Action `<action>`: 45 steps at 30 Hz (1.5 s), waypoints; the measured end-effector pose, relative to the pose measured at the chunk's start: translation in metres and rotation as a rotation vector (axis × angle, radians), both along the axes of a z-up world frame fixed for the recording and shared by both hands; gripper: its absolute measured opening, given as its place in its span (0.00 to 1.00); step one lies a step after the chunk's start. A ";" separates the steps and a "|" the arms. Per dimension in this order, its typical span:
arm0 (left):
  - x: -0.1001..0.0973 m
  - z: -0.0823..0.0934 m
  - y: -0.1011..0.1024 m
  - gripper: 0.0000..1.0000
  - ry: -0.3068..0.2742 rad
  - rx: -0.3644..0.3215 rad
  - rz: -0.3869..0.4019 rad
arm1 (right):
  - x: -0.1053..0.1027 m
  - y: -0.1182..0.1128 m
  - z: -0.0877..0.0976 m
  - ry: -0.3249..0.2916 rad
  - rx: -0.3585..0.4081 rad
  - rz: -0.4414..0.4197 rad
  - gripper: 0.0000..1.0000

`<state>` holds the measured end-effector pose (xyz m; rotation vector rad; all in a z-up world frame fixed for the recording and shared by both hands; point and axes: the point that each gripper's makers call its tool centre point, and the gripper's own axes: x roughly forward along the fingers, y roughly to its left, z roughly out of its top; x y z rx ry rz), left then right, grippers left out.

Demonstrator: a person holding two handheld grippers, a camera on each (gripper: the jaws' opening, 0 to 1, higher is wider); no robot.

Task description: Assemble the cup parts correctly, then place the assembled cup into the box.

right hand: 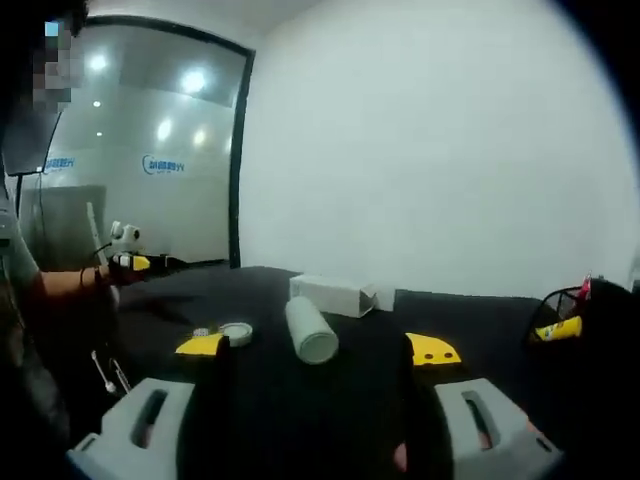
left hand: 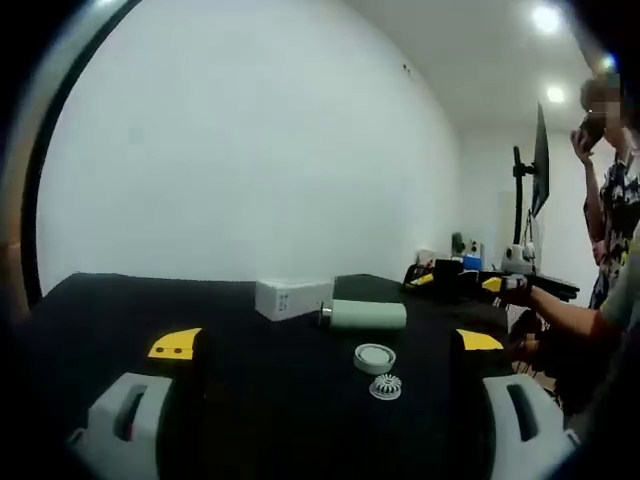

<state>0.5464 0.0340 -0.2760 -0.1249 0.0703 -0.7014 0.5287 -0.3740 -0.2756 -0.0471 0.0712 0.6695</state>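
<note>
A pale green cup body [left hand: 368, 315] lies on its side on the black table [left hand: 250, 400], just in front of a white box [left hand: 293, 297]. Nearer to me lie a round white lid [left hand: 374, 356] and a small ribbed white part [left hand: 385, 386]. My left gripper [left hand: 327, 343] hovers open before them, its yellow-tipped jaws wide apart and holding nothing. In the right gripper view the cup body [right hand: 311, 330] points its open end at me, with the box [right hand: 335, 294] behind it and the lid [right hand: 236, 333] to its left. My right gripper [right hand: 316, 347] is open too, apart from the cup.
A black mesh holder [right hand: 575, 320] with yellow items stands at the table's right end. A person [left hand: 612, 200] stands beyond the table near a monitor on a stand [left hand: 538, 165]. A glass wall [right hand: 150, 170] lies behind the table's left end.
</note>
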 end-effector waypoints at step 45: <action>-0.027 -0.026 -0.023 0.96 0.038 0.101 -0.136 | 0.147 0.153 -0.068 0.643 -0.781 0.316 0.54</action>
